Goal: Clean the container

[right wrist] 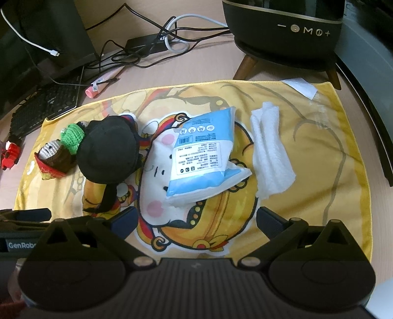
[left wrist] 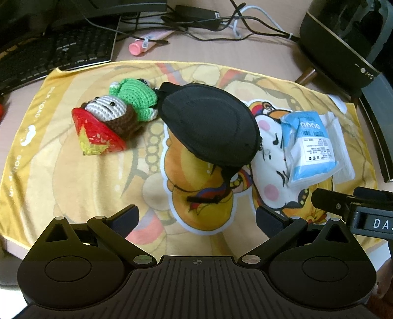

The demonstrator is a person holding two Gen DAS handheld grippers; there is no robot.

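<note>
A black zippered case (left wrist: 208,122) (right wrist: 108,152), the container, lies closed on a yellow cartoon cloth (left wrist: 73,171) (right wrist: 319,171), its strap trailing toward me. A blue-and-white wipe packet (left wrist: 309,147) (right wrist: 203,152) rests to its right, with a folded white tissue (right wrist: 270,149) beyond that. My left gripper (left wrist: 196,220) hovers open just short of the case strap, nothing between its fingers. My right gripper (right wrist: 196,220) hangs open in front of the wipe packet, also empty. The right gripper's body shows at the right edge of the left wrist view.
Crocheted toys (left wrist: 115,110) (right wrist: 61,152) on a red pouch (left wrist: 98,135) sit left of the case. A keyboard (left wrist: 49,56) (right wrist: 44,108), a pink tube (left wrist: 147,41) (right wrist: 103,83) and tangled cables (left wrist: 208,22) lie behind the cloth. A dark appliance on wooden legs (right wrist: 285,32) (left wrist: 343,41) stands at the back right.
</note>
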